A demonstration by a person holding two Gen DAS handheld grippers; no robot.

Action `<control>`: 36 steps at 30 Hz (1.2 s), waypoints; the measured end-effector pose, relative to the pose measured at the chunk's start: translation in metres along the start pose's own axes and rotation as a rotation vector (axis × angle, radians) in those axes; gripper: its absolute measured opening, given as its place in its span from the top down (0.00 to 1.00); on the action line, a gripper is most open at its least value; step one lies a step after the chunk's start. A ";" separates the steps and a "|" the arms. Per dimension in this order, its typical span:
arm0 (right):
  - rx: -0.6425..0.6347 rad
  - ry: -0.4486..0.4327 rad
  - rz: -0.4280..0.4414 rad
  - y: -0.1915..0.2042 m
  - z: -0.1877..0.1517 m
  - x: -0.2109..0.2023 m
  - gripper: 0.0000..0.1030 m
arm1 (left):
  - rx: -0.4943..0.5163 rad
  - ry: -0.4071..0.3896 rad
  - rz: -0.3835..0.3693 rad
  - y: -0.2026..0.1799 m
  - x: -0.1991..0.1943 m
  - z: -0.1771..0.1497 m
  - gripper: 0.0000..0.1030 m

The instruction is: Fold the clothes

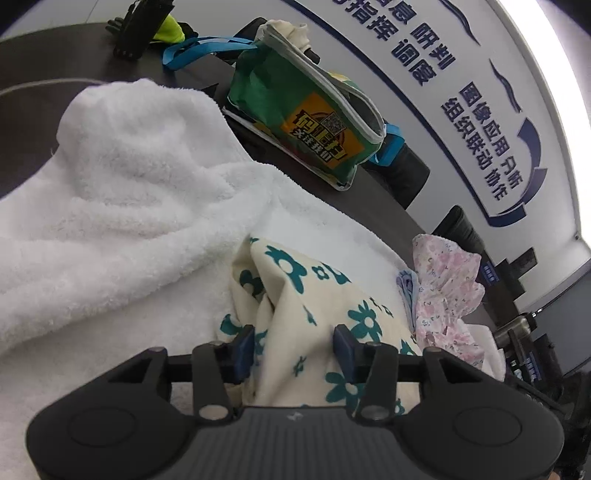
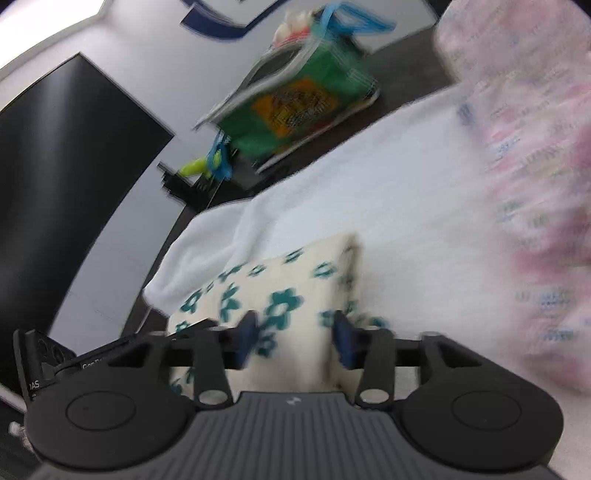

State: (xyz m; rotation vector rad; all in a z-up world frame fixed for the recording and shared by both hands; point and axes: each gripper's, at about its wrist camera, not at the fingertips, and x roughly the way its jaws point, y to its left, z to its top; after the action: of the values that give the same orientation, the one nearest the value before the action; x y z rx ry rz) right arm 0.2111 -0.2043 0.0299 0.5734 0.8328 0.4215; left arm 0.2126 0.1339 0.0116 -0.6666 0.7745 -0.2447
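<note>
A cream garment with teal flowers (image 1: 314, 295) lies bunched on a white fluffy towel (image 1: 122, 192). My left gripper (image 1: 293, 347) is open, its blue pads either side of a raised fold of the garment. In the right wrist view the same garment (image 2: 280, 295) lies as a flat folded block on the towel (image 2: 388, 177). My right gripper (image 2: 295, 336) is open just above its near edge; the view is blurred. A pink floral garment (image 1: 443, 291) lies crumpled to the right, and fills the right side of the right wrist view (image 2: 535, 184).
A green bag with blue straps (image 1: 306, 110) stands on the dark table (image 1: 44, 66) behind the towel, also in the right wrist view (image 2: 295, 99). A black stand (image 1: 140, 26) and a yellow-green item (image 1: 170, 29) sit at the far corner. A dark monitor (image 2: 62, 192) stands at left.
</note>
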 end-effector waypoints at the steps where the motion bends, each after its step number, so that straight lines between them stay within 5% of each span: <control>1: 0.022 -0.002 -0.002 -0.005 -0.002 -0.001 0.20 | -0.008 -0.004 -0.003 0.001 0.000 -0.001 0.55; 6: 0.148 0.046 0.111 -0.021 -0.006 0.024 0.21 | 0.033 -0.005 0.019 -0.009 0.000 -0.003 0.56; 8: 0.131 0.035 0.116 -0.016 -0.005 0.036 0.54 | 0.028 -0.005 0.031 -0.009 0.000 -0.001 0.56; 10: 0.099 0.023 0.127 -0.008 0.000 0.042 0.60 | 0.017 -0.010 0.036 -0.008 0.001 0.000 0.56; 13: 0.111 0.049 0.111 -0.009 0.004 0.047 0.57 | 0.031 -0.013 0.034 -0.009 0.004 -0.001 0.53; 14: 0.088 0.041 0.099 -0.007 0.003 0.040 0.49 | 0.028 -0.010 0.031 -0.008 0.001 -0.002 0.51; 18: -0.066 -0.033 0.039 0.007 -0.011 -0.010 0.46 | 0.044 -0.045 0.044 -0.014 -0.033 -0.007 0.52; 21: -0.181 -0.088 -0.006 0.018 -0.022 -0.048 0.46 | 0.235 -0.115 0.085 -0.045 -0.076 -0.032 0.50; 24: -0.348 -0.140 -0.078 0.033 -0.057 -0.089 0.46 | 0.332 -0.146 0.119 -0.062 -0.103 -0.081 0.30; 26: -0.443 -0.149 -0.123 0.037 -0.094 -0.112 0.46 | 0.377 -0.154 0.142 -0.070 -0.116 -0.118 0.25; 28: -0.471 -0.135 -0.155 0.039 -0.128 -0.120 0.49 | 0.422 -0.103 0.199 -0.075 -0.110 -0.154 0.25; 32: -0.494 -0.072 -0.258 0.032 -0.176 -0.116 0.71 | 0.462 -0.033 0.278 -0.083 -0.094 -0.196 0.24; 36: -0.454 -0.105 -0.308 0.024 -0.195 -0.123 0.71 | 0.534 -0.068 0.395 -0.092 -0.094 -0.220 0.15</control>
State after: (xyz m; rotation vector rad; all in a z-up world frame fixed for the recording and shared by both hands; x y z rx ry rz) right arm -0.0192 -0.1942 0.0099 0.0431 0.6809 0.2814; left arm -0.0074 0.0015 0.0079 -0.0130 0.7182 -0.0588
